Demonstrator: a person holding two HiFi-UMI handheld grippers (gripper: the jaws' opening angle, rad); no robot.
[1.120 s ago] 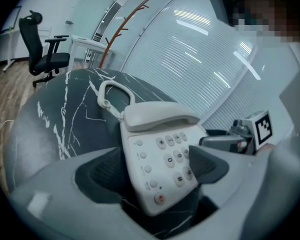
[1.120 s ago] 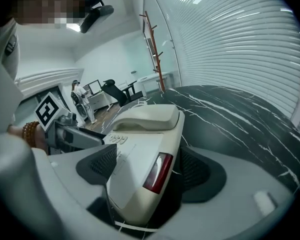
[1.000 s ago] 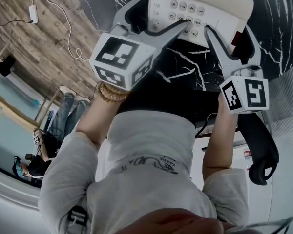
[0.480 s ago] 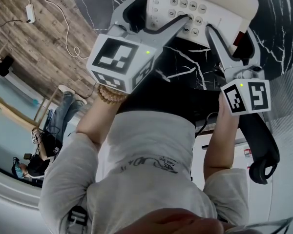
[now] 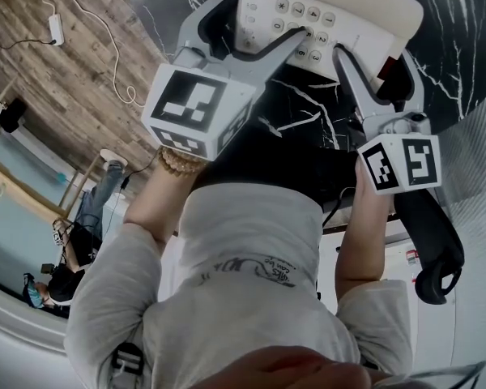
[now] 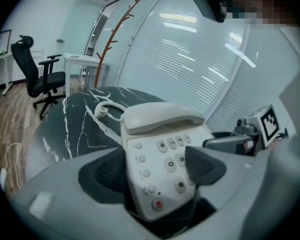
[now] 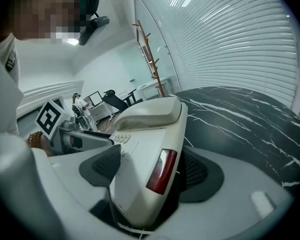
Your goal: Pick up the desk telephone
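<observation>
Clamping the cream plastic desk telephone from two sides, both grippers are carrying the load jointly at the upper middle of the head view, over the black white-veined marble tabletop. Whether the base is clearing the surface cannot be told.

The left gripper is closing on the front end of the telephone. One pad is bearing on the left side wall and the other is lying across the sloped keypad, at the lower centre of the left gripper view. The right gripper is squeezing the opposite end, both ribbed pads pressing the body beside the dark red translucent window.

Risks, as judged:
- The pad on the keypad is sitting on a smooth, slanted, button-studded face and is likely to be sliding off under load, dropping that end.
- The cream handset is only resting in its cradle at the far edge. Any tilt away from the person is likely to be tipping it out.
- The white coiled cord is trailing onto the tabletop at centre left. It is liable to be pulling taut or snagging as the telephone is rising.
- Unequal lifting between the two hands is likely to be twisting the casing out of one clamp.
</observation>
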